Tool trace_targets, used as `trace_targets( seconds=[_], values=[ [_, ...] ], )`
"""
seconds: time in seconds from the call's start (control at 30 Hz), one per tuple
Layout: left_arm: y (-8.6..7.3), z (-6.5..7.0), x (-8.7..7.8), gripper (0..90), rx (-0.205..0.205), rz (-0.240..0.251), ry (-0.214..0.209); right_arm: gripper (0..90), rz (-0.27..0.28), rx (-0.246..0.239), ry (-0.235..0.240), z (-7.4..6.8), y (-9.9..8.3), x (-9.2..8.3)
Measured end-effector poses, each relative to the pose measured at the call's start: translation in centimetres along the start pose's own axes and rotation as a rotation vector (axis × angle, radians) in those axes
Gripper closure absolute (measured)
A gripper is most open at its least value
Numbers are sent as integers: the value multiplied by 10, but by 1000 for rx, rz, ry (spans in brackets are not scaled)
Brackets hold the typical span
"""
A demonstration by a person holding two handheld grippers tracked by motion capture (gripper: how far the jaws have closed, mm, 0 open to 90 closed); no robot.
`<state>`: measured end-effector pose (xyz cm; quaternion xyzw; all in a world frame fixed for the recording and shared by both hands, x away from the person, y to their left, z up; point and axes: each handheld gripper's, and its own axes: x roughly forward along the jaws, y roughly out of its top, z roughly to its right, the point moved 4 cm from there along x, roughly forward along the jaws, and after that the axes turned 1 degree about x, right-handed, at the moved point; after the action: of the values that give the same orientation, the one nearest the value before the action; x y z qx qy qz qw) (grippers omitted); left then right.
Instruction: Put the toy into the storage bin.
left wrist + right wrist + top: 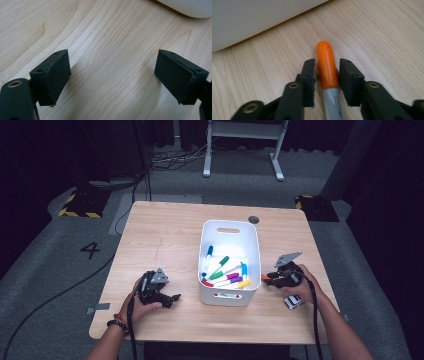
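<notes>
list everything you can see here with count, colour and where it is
table: 1, light wood, centre of the high view
bin: 1, white, middle of the table
markers in the bin: about six, blue, green, red, purple, yellow caps
orange-capped marker: 1, grey barrel, on the table right of the bin, between the right gripper's jaws
small object: 1, white and dark, under the right hand; cannot tell what
left gripper: black, jaws wide apart over bare table
right gripper: black, jaws close around the orange cap
</notes>
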<state>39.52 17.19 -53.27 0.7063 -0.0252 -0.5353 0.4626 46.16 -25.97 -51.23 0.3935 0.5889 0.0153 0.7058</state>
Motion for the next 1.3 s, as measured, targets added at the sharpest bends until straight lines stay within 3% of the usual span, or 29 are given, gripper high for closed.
trace_targets(
  seconds=[0.17, 0.23, 0.37, 0.57, 0.9, 1.03, 1.3],
  values=[
    [0, 0, 0, 137, 0, 0, 1, 721, -11, -23, -16, 1, 0, 0],
    [0, 0, 0, 137, 0, 0, 1, 724, 0, -5, 1, 0, 0, 0],
    [0, 0, 0, 137, 2, -1, -2, 734, 14, -3, -34, 4, -1, -3],
    [0, 0, 0, 137, -1, -1, 0, 744, 160, 40, -16, 7, 5, -26],
    [0, 0, 0, 137, -1, 0, 2, 745, 301, 33, -46, 3, 22, -62],
    [0, 0, 0, 137, -1, 0, 2, 745, 342, 19, -45, -1, 33, -77],
    [0, 0, 0, 137, -1, 0, 2, 745, 369, 4, -56, -9, 47, -91]
  ],
)
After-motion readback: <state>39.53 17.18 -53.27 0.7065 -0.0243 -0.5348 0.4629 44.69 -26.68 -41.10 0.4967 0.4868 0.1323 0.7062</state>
